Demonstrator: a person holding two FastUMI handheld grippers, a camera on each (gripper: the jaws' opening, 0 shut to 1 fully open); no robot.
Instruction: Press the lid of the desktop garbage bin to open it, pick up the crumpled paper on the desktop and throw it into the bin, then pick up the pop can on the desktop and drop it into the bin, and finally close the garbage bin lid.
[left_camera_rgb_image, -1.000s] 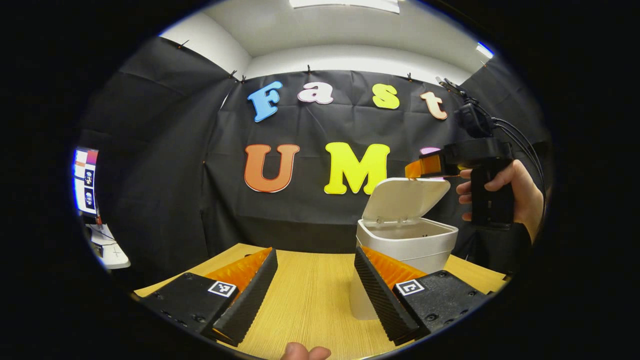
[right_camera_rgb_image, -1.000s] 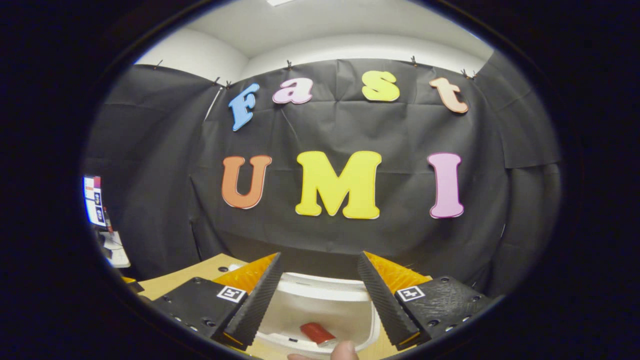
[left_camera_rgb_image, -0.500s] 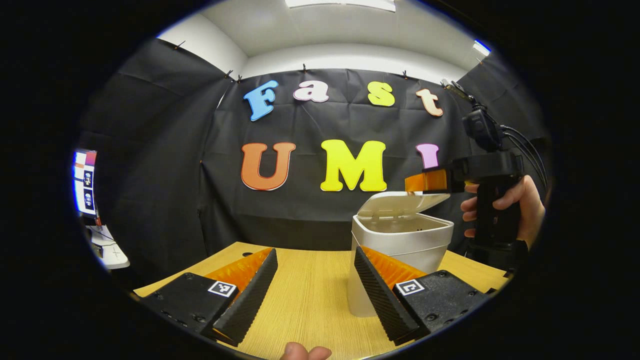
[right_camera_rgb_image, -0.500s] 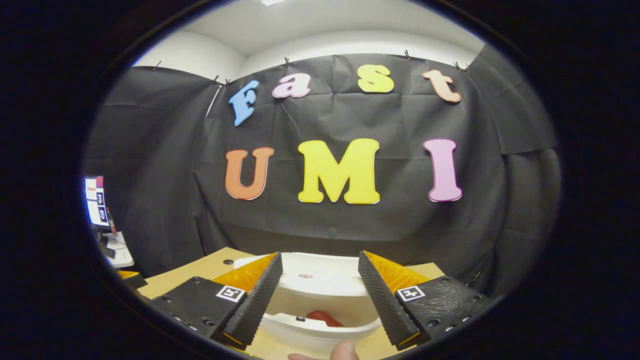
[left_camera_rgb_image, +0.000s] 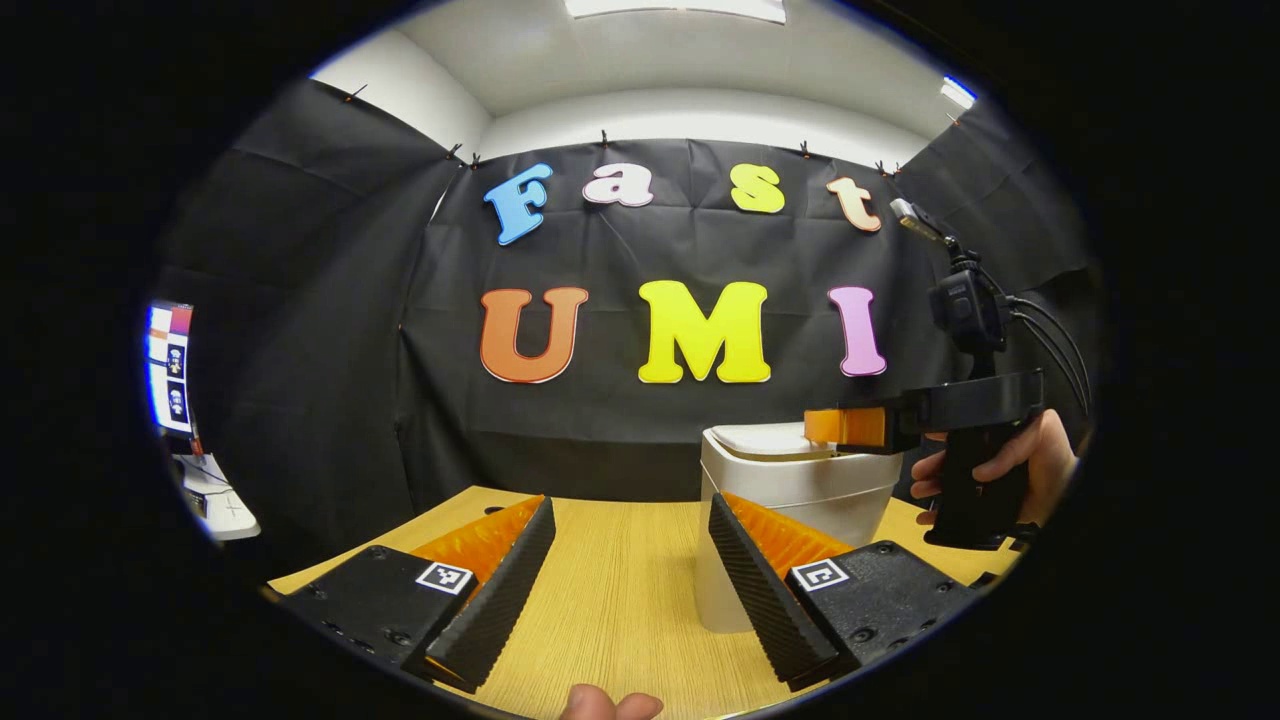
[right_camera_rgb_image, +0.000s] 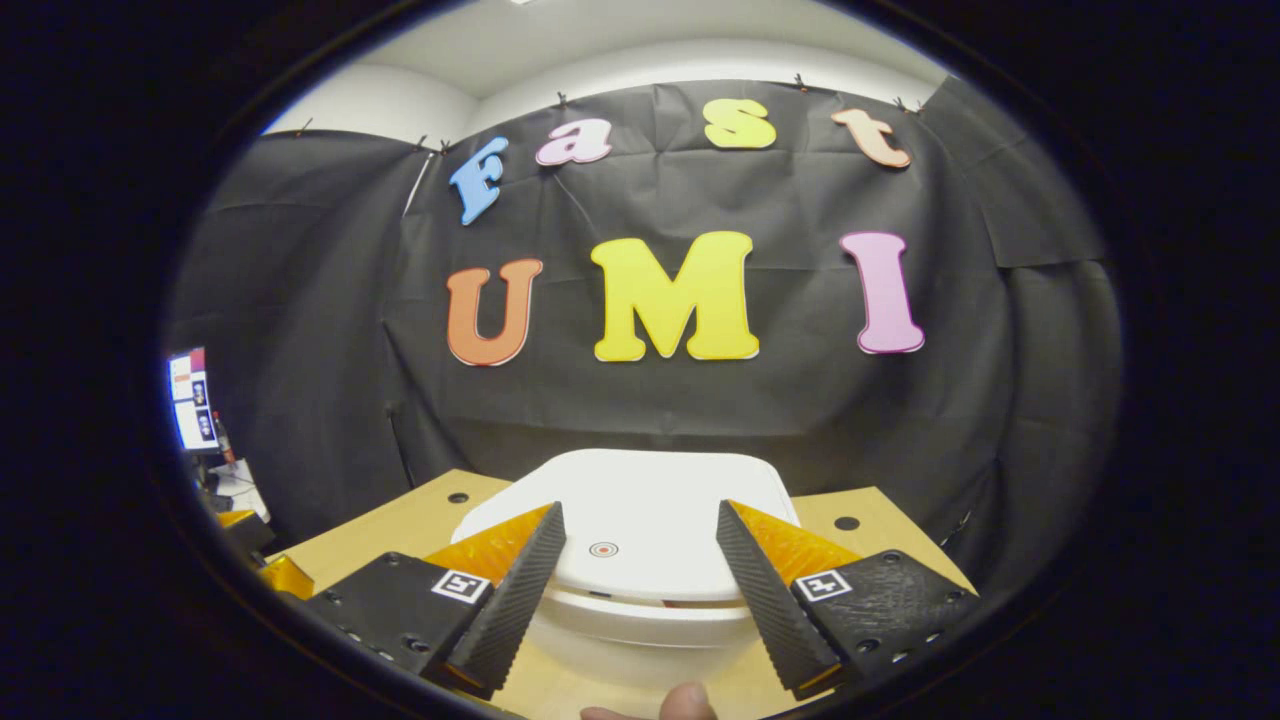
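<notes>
A white desktop bin (left_camera_rgb_image: 800, 500) stands on the wooden table (left_camera_rgb_image: 620, 590), to the right in the left gripper view. Its lid (right_camera_rgb_image: 640, 520) lies almost flat over the rim, with a thin gap at the front edge. My right gripper (right_camera_rgb_image: 635, 590) is open and rests on top of the lid; in the left gripper view it (left_camera_rgb_image: 845, 427) shows above the bin, held by a hand (left_camera_rgb_image: 1010, 465). My left gripper (left_camera_rgb_image: 630, 590) hovers open over the table, left of the bin, with nothing between its fingers. The bin's inside is hidden.
A small side table with a lit screen (left_camera_rgb_image: 168, 365) stands far left beyond the table's edge. Two small round holes (right_camera_rgb_image: 846, 523) mark the tabletop behind the bin. Bare wood stretches left of the bin.
The right gripper came down and pushed the raised lid nearly flat onto the bin. The red can inside went out of sight under the lid. My left gripper stayed put.
</notes>
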